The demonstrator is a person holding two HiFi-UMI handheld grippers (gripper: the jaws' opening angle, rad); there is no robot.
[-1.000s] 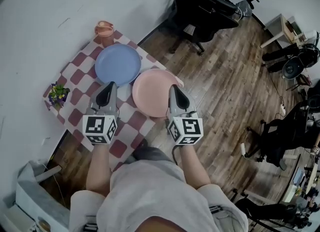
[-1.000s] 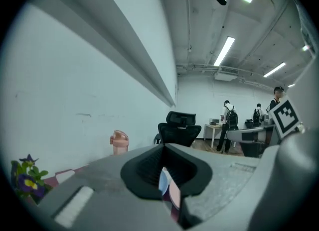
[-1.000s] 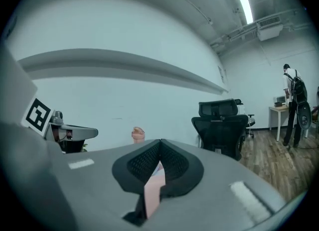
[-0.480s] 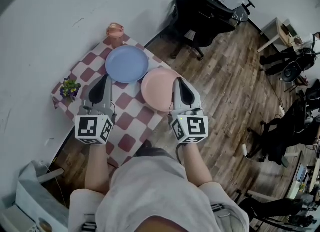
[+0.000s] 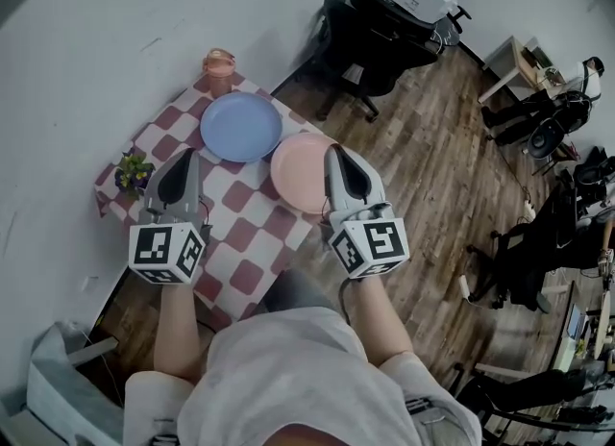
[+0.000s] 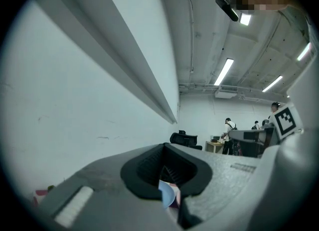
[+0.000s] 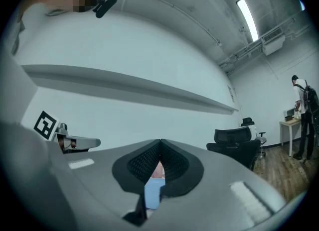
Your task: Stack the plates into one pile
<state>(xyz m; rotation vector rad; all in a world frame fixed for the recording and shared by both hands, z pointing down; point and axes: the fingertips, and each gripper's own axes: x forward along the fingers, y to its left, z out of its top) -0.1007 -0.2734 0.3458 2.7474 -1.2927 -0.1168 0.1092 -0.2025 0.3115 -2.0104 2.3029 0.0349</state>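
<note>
In the head view a blue plate (image 5: 240, 126) lies at the far side of a small table with a red-and-white checked cloth (image 5: 240, 242). A pink plate (image 5: 300, 171) lies to its right, at the table's right edge. My left gripper (image 5: 180, 161) hovers over the cloth, left of both plates, shut and empty. My right gripper (image 5: 337, 158) is held above the pink plate's right rim, also shut with nothing in it. In both gripper views the jaws point up at the wall, and only slivers of blue plate (image 7: 151, 191) and pink show through the gaps.
An orange cup (image 5: 219, 68) stands at the table's far corner and a small pot of flowers (image 5: 132, 171) at its left corner. A white wall runs along the table's far and left sides. Black office chairs (image 5: 370, 21) stand beyond on the wooden floor.
Both grippers have drawn back toward me, the left one also further left, off the blue plate's edge. The view has shifted slightly. Both plates lie where they were.
</note>
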